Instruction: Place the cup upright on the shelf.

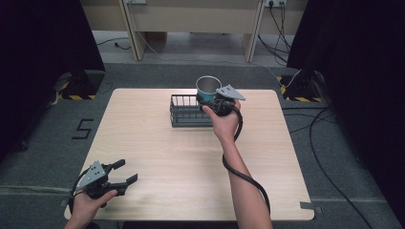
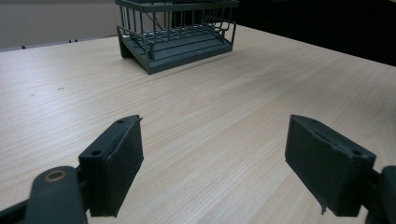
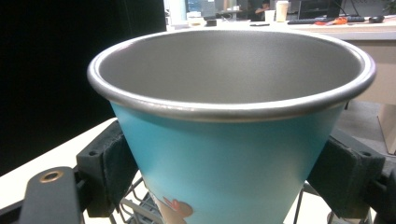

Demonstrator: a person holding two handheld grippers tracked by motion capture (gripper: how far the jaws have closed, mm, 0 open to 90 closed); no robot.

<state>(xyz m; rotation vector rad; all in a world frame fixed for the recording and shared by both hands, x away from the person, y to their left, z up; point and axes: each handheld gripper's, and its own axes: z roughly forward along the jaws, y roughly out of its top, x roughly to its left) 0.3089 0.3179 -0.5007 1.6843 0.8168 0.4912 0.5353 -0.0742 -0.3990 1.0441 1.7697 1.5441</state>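
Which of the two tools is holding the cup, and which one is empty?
The right tool holds the blue cup over the wire rack. The left tool is open with nothing in it, near the table's front left corner.

Lighting: even, overhead, soft shadows; table (image 1: 191,162) bright, dark curtains at sides. Right gripper view: background blurred, slight rim glare on cup (image 3: 231,140).

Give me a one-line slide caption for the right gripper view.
Right tool clamps a blue metal cup by its sides, upright above the wire basket.
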